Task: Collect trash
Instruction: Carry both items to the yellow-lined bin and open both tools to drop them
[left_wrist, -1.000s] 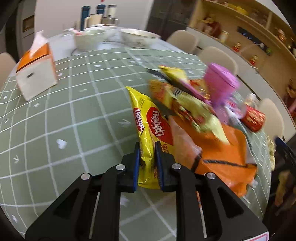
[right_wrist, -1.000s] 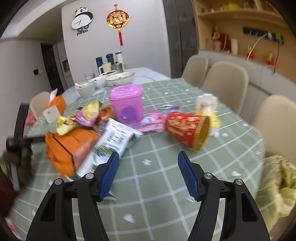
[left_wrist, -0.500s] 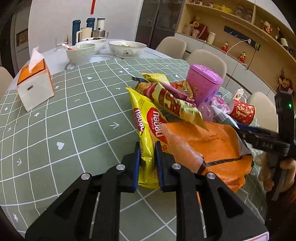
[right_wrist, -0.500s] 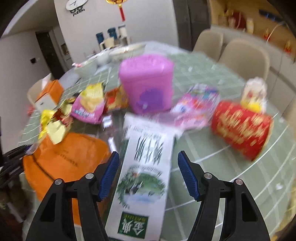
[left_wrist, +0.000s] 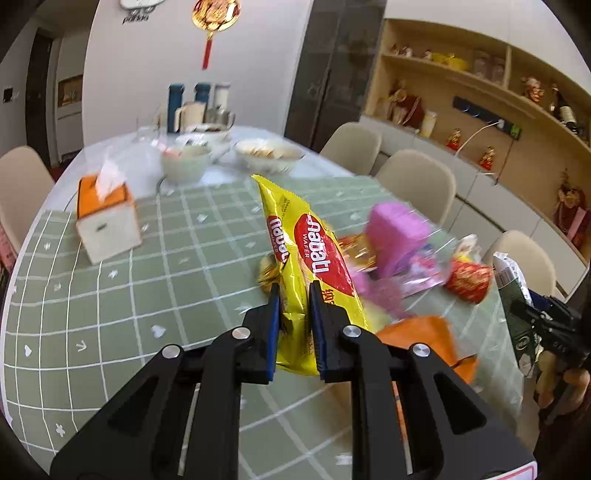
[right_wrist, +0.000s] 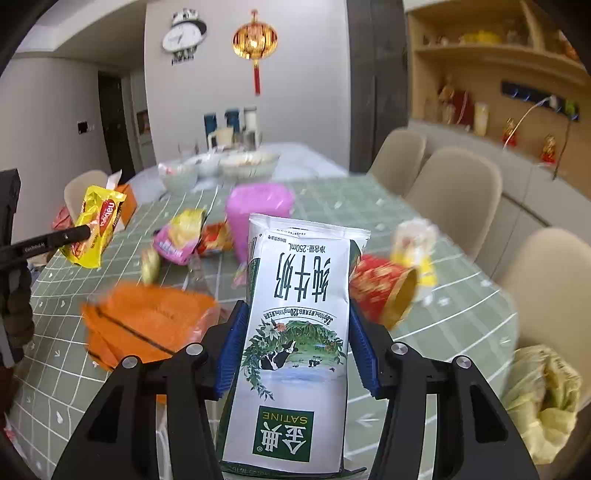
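Note:
My left gripper (left_wrist: 294, 295) is shut on the lower end of a yellow Nabati wafer wrapper (left_wrist: 314, 251), which hangs above the green checked table (left_wrist: 110, 295). The right wrist view shows the same wrapper (right_wrist: 98, 229) at the far left. My right gripper (right_wrist: 297, 314) has its jaws closing on a white and green milk carton (right_wrist: 299, 288); both blue pads touch its sides and the carton stands tilted up off the table. From the left wrist view the carton (left_wrist: 511, 280) shows at the right edge. An orange bag (right_wrist: 147, 321) lies below.
A pink lidded bin (right_wrist: 258, 210), a red paper cup (right_wrist: 380, 291) on its side and several snack wrappers crowd the table's middle. A tissue box (left_wrist: 107, 218) and bowls (left_wrist: 184, 162) stand farther back. Chairs ring the table; a yellowish bag (right_wrist: 543, 398) sits at the right.
The left gripper has risen with the yellow wrapper, off the pile. The right gripper moved in over the milk carton, its jaws narrowed onto it, and the carton now stands raised.

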